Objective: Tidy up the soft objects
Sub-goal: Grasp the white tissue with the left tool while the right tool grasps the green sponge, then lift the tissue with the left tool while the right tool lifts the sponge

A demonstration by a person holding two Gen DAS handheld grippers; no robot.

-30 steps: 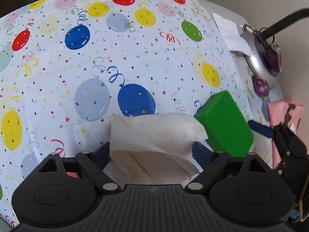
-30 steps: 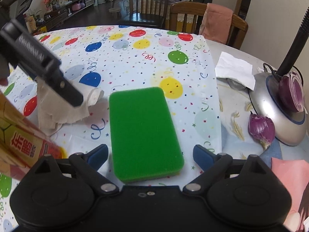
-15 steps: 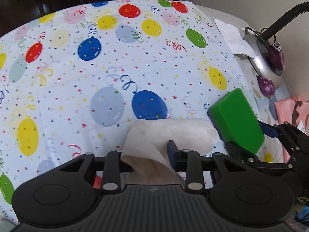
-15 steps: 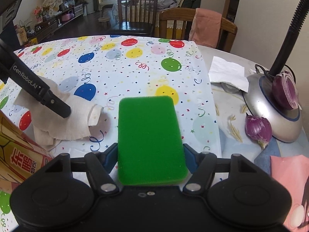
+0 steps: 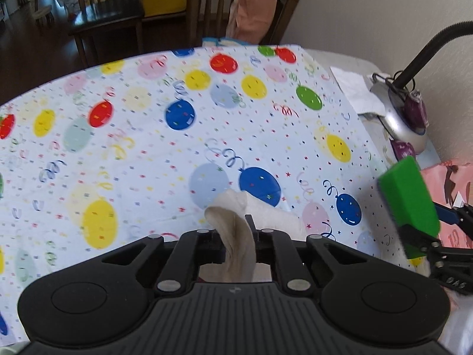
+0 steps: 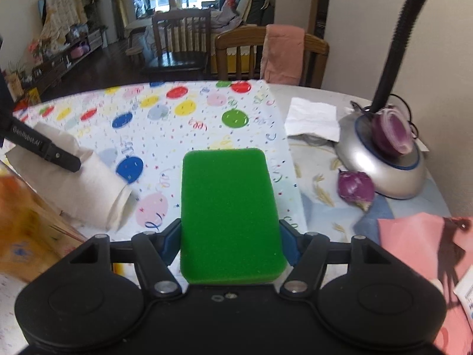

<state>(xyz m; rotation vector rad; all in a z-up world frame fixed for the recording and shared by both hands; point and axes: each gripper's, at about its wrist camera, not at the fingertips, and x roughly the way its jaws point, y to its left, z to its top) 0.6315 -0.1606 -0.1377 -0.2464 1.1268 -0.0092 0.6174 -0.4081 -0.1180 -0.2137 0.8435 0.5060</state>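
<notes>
My left gripper (image 5: 236,230) is shut on a fold of the cream cloth (image 5: 236,245), and the cloth hangs from it a little above the balloon tablecloth (image 5: 147,148). In the right wrist view the cloth (image 6: 79,186) trails down at the left, with one left finger (image 6: 56,155) pinching its top. My right gripper (image 6: 230,239) is shut on the green sponge (image 6: 230,207), its blue pads pressing both long sides, and holds the sponge flat above the table. From the left wrist view the sponge (image 5: 408,198) floats at the right edge.
At the right stand a silver lamp base (image 6: 384,174) bearing a cut purple onion (image 6: 390,130), another onion piece (image 6: 354,186), a white tissue (image 6: 313,115) and pink paper (image 6: 419,236). An orange box (image 6: 26,222) is at the left. Wooden chairs (image 6: 236,47) line the far edge.
The left jaws closed on the cloth and lifted it. The right jaws closed on the sponge's sides and raised it off the table. Both views now look more level.
</notes>
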